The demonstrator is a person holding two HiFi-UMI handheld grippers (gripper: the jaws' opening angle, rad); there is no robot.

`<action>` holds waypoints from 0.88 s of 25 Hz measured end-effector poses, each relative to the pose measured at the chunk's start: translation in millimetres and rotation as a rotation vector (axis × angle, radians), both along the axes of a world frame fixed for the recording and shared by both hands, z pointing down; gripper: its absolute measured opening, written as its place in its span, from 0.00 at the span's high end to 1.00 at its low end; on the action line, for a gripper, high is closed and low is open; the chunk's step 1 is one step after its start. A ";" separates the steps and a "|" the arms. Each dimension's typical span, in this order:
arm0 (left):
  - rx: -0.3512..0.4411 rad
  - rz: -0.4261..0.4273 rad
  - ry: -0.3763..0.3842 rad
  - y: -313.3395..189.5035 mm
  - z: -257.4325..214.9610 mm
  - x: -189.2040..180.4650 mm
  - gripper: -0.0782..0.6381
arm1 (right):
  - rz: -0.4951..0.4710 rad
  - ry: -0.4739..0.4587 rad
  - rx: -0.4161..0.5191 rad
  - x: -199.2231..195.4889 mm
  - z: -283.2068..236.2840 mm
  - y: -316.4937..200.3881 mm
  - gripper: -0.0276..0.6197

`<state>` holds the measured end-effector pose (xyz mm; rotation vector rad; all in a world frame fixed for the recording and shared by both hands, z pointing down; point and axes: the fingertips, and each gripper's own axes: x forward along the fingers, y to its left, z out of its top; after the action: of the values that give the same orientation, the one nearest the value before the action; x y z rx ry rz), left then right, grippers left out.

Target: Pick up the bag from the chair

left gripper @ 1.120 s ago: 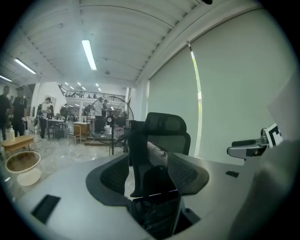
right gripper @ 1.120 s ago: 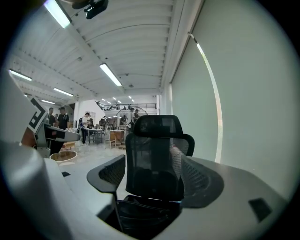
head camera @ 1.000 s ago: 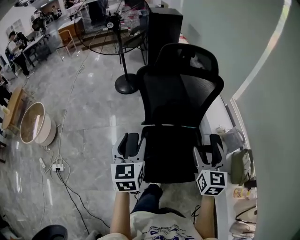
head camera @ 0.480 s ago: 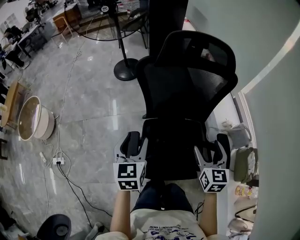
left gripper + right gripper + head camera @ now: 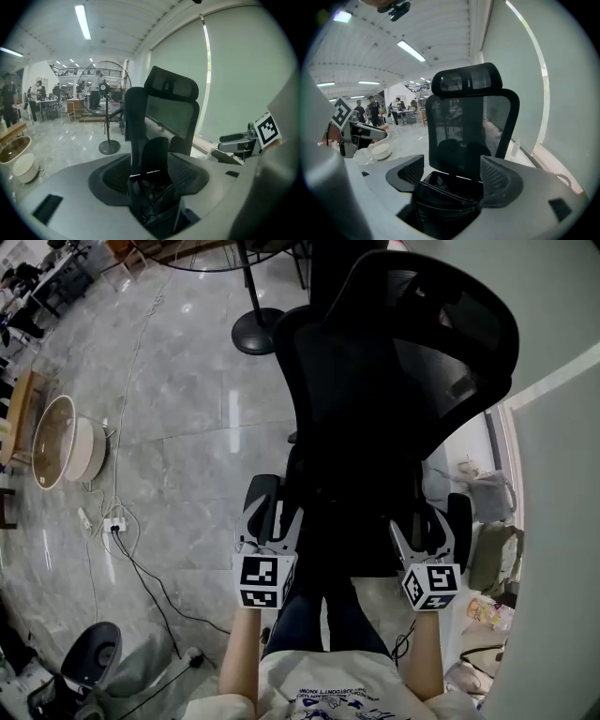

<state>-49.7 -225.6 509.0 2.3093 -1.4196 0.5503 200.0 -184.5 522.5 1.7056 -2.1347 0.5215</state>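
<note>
A black mesh office chair [image 5: 394,362] stands in front of me, its headrest [image 5: 466,80] high in the right gripper view. A black bag [image 5: 443,199] with a zipped top lies on the seat, and the left gripper view also looks down on the bag [image 5: 152,201]. In the head view it blends into the dark seat. My left gripper [image 5: 272,517] is at the seat's front left corner, my right gripper [image 5: 433,521] at the front right. Both stand open, jaws wide, with the bag low between them. Neither left gripper [image 5: 150,169] nor right gripper [image 5: 452,171] clasps anything.
A fan's round base [image 5: 258,318] stands on the grey tile floor behind the chair. A round basin [image 5: 61,442] and a power strip with cables [image 5: 112,521] lie to the left. A green pouch [image 5: 492,559] and small items sit on the sill at right.
The head view has moved forward over the chair, which now fills more of the picture. Both grippers have advanced slightly toward the seat and stay open.
</note>
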 end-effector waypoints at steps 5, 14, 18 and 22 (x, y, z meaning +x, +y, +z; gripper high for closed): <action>-0.013 0.028 0.018 -2.2 38.8 11.5 0.54 | -0.065 0.035 -0.066 1.3 42.6 -11.0 0.36; -0.124 0.054 0.004 6.4 119.5 25.5 0.54 | -0.109 0.053 -0.160 0.6 113.5 -16.3 0.35; -0.153 0.054 -0.012 8.0 148.0 31.5 0.54 | -0.129 0.069 -0.200 7.0 143.8 -11.6 0.32; -0.176 0.055 -0.021 7.5 169.9 35.6 0.53 | -0.141 0.067 -0.238 15.0 171.7 -8.9 0.29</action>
<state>-14.0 -218.1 678.9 2.2142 -1.2652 0.6887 214.9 -193.3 694.2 1.4137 -2.0354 0.6400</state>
